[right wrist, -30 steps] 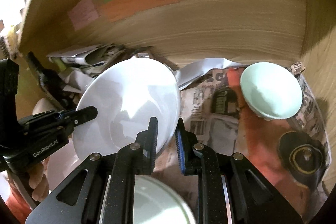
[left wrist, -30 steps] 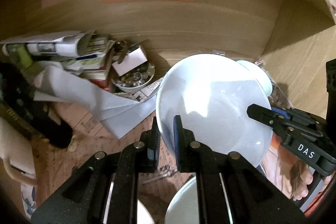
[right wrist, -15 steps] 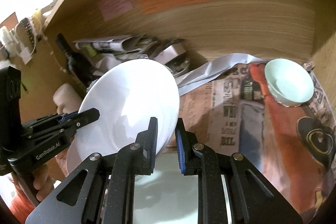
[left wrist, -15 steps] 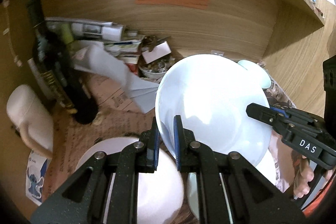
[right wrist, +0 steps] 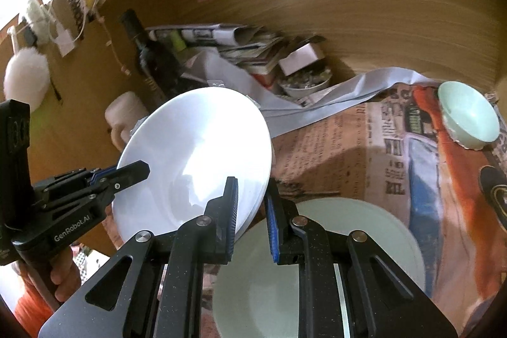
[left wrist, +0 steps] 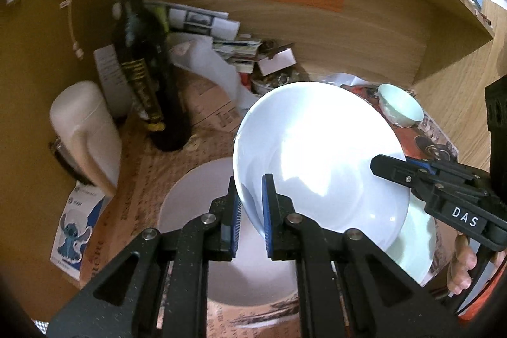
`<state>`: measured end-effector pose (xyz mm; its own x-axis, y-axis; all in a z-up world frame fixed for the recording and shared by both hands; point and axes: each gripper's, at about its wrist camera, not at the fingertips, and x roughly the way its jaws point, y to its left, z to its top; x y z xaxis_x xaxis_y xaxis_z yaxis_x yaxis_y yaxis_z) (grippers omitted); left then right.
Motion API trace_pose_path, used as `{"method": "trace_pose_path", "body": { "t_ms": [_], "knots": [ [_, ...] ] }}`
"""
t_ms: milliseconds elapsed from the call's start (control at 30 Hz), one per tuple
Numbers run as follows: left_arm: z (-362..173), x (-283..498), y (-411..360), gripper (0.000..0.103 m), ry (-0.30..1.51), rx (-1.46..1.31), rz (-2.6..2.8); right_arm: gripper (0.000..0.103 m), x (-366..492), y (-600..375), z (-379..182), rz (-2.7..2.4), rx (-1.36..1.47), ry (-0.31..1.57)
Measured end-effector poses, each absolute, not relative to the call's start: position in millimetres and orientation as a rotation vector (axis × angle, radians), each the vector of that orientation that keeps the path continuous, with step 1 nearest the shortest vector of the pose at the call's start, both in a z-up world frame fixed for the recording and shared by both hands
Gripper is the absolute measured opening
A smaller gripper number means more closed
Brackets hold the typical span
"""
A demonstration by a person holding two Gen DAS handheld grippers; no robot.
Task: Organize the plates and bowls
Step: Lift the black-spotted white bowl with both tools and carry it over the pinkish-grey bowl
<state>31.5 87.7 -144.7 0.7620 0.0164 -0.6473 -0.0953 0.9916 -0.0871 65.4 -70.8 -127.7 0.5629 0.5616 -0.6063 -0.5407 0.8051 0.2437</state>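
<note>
We see a small white bowl (right wrist: 305,83) at the back of the wooden shelf, filled with small bits we cannot identify, and an empty pale green bowl (right wrist: 469,114) sitting on the newspaper (right wrist: 348,144) to the right. We hold a white plate (left wrist: 317,157) tilted in the air between both tools: our left gripper (left wrist: 252,208) pinches its near-left rim, and our right gripper (right wrist: 252,209) pinches the opposite rim, each pair of pads pressed onto the edge. Below it lie a pinkish-white plate (left wrist: 196,189) on the left and a pale green plate (right wrist: 364,243) on the right, both empty. A dark bottle (left wrist: 142,59) stands behind.
</note>
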Motion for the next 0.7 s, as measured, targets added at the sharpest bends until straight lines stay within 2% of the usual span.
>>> {"method": "trace_pose_path", "body": {
  "t_ms": [700],
  "knots": [
    [-180,7,127,0.011,0.751,-0.135,0.167,0.015,62,-14,-157,0.731,-0.06,0.813]
  ]
}}
